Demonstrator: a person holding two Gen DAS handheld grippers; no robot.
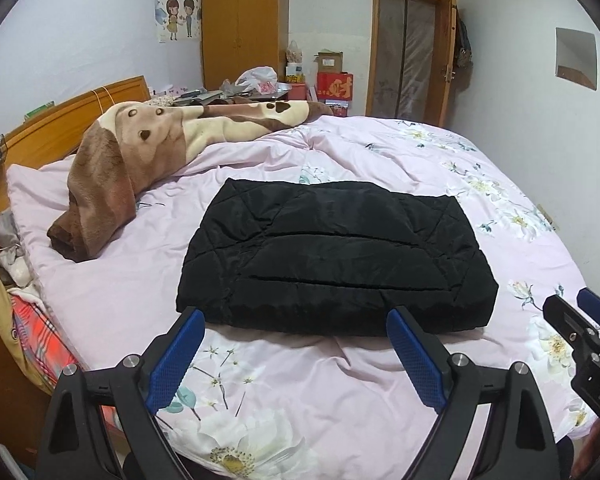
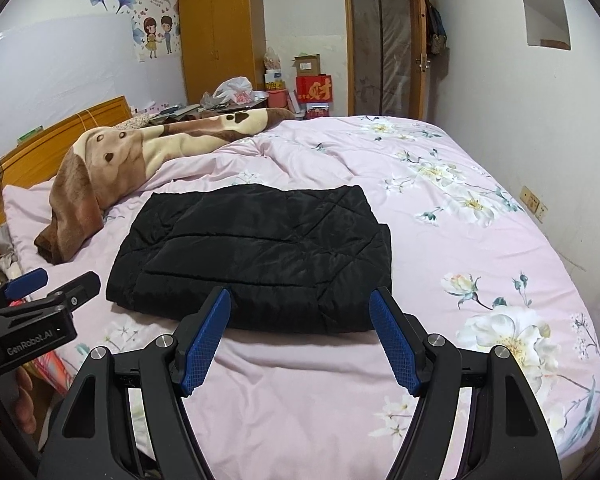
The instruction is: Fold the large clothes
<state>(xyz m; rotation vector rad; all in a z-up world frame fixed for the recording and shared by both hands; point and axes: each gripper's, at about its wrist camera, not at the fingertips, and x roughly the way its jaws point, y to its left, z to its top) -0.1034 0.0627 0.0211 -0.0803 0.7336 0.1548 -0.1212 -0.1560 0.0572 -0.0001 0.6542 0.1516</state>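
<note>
Lying crumpled at the left, one brown plush blanket [image 1: 112, 184] borders one folded black quilted jacket [image 1: 336, 256] mid-bed on the pink floral duvet [image 1: 260, 392]; left gripper [image 1: 296, 318] and right gripper [image 2: 300, 298] hover before it, both spread apart, empty.

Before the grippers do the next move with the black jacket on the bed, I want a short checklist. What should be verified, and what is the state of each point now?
1. Left gripper open, holding nothing: ok.
2. Right gripper open, holding nothing: ok.
3. Black jacket lies folded in a compact rectangle on the pink floral quilt: ok.
4. No sleeve sticks out from the bundle: ok on the visible sides; the far side is hidden, cannot tell.
5. Brown plush blanket lies apart from the jacket: ok.
6. Layers underneath are smooth: cannot tell.
</note>
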